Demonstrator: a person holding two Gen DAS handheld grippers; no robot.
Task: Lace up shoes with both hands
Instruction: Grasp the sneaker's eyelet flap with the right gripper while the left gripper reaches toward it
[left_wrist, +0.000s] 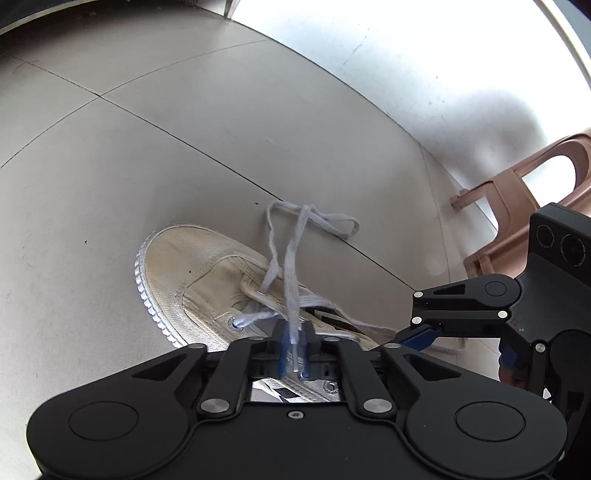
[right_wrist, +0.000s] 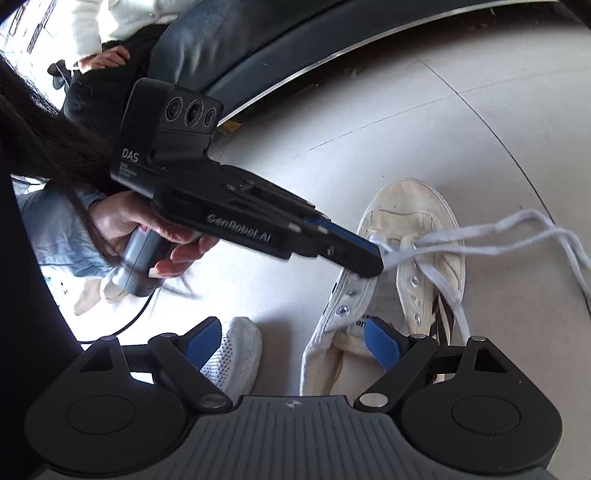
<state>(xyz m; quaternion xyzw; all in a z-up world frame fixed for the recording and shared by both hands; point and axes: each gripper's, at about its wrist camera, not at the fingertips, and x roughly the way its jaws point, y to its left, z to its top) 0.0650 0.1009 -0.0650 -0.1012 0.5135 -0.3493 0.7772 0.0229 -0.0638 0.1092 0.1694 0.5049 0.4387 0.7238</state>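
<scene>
Your left tongs (left_wrist: 293, 350) stand slightly parted around the lace tip (left_wrist: 294, 363), not pinching; the lace (left_wrist: 291, 280) runs toward upper frame over the shoe (left_wrist: 192, 273). Right tongs (right_wrist: 291, 345) gape empty.

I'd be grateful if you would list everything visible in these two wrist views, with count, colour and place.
canvas shoe: one, cream, on the floor, upper eyelets unlaced.
shoelace: one, pale grey, trailing past the toe; its tip lies between the left gripper's pads.
floor: grey tiles.
plastic chair: one, brown, beyond the shoe.
mesh sneaker: one, white, beside the canvas shoe.
left gripper: black, blue pads, narrowly parted.
right gripper: black, blue pads, wide open, empty.
hand: grasping the left gripper's handle.
</scene>
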